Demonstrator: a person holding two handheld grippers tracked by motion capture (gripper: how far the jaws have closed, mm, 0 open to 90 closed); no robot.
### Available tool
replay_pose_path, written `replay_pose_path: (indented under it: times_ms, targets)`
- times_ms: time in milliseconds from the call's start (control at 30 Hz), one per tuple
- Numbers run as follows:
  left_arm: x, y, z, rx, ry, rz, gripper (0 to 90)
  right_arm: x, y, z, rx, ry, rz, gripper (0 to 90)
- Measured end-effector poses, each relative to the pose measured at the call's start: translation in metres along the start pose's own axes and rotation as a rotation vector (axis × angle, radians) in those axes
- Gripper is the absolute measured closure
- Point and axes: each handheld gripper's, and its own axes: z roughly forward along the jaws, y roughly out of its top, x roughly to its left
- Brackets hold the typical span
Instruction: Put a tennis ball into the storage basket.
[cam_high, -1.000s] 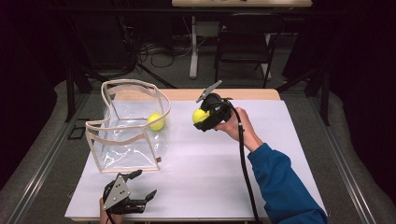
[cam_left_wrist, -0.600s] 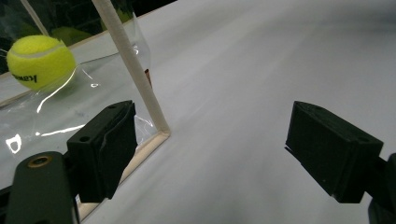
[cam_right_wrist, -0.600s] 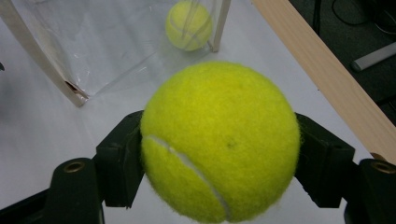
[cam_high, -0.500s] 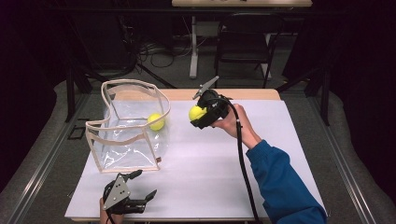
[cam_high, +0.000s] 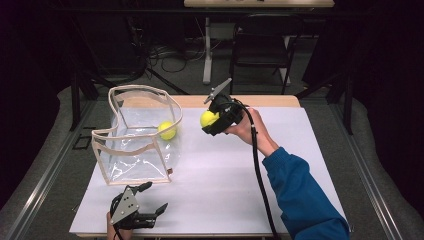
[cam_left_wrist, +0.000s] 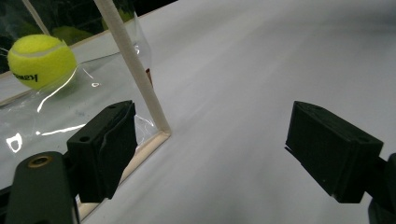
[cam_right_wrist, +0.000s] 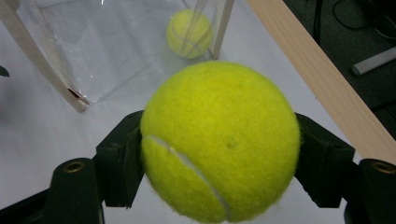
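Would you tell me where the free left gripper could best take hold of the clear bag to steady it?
Probably at the near corner of the clear bag, on its stiff cream rim, coming in from the table's near edge. The left gripper sits open close by, and the trim looks firmer than the slack film.

Bare table (cam_high: 225, 190) right of the clear bag (cam_high: 135, 150) (open-topped).

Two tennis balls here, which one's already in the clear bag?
The tennis ball lying inside the clear bag at the table's left. The other ball is clamped in the right gripper, held above the table to the bag's right.
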Motion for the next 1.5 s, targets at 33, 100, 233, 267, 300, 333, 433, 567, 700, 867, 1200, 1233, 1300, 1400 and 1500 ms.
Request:
replay_pose_path:
  times_ms: [33, 100, 233, 267, 300, 333, 433, 567, 700, 867, 1200, 1233, 1300, 1400, 1500]
  targets:
    - [0.0, 0.0, 0.0, 0.0, 0.0, 0.0, 15.9, 0.0, 0.001, 0.0, 0.0, -0.002, 0.0, 26.4]
    - [0.0, 0.0, 0.0, -0.001, 0.0, -0.003, 15.9, 0.0, 0.002, -0.001, 0.0, -0.002, -0.003, 26.4]
    - [0.0, 0.0, 0.0, -0.001, 0.002, -0.003, 15.9, -0.001, 0.005, -0.002, -0.006, -0.002, -0.006, 26.4]
    - [0.0, 0.0, 0.0, -0.002, 0.002, -0.005, 15.9, -0.001, 0.006, -0.002, -0.001, -0.003, -0.007, 26.4]
    - [0.0, 0.0, 0.0, -0.002, 0.002, -0.005, 15.9, -0.001, 0.007, -0.002, -0.005, -0.002, -0.009, 26.4]
    - [0.0, 0.0, 0.0, -0.002, 0.002, -0.006, 15.9, 0.0, 0.008, -0.002, -0.004, -0.002, -0.01, 26.4]
    - [0.0, 0.0, 0.0, -0.003, 0.002, -0.006, 15.9, 0.0, 0.011, -0.003, -0.009, -0.004, -0.015, 26.4]
    - [0.0, 0.0, 0.0, -0.003, 0.003, -0.005, 15.9, 0.0, 0.015, -0.005, -0.014, -0.001, -0.019, 26.4]
    - [0.0, 0.0, 0.0, -0.003, 0.003, -0.005, 15.9, -0.001, 0.016, -0.005, -0.016, -0.004, -0.016, 26.4]
    - [0.0, 0.0, 0.0, -0.003, 0.003, -0.004, 15.9, -0.003, 0.018, -0.005, -0.022, -0.006, -0.015, 26.4]
    - [0.0, 0.0, 0.0, -0.003, 0.003, -0.007, 15.9, -0.004, 0.022, -0.008, -0.03, -0.01, -0.016, 26.4]
    - [0.0, 0.0, 0.0, -0.003, 0.002, -0.007, 15.9, -0.004, 0.022, -0.009, -0.033, -0.011, -0.016, 26.4]
    - [0.0, 0.0, 0.0, -0.003, 0.002, -0.006, 15.9, -0.003, 0.023, -0.009, -0.034, -0.01, -0.017, 26.4]
    - [0.0, 0.0, 0.0, -0.003, 0.002, -0.006, 15.9, -0.003, 0.024, -0.01, -0.04, -0.01, -0.017, 26.4]
    - [0.0, 0.0, -0.001, -0.003, 0.001, -0.003, 15.9, -0.002, 0.026, -0.01, -0.036, -0.011, -0.022, 26.4]
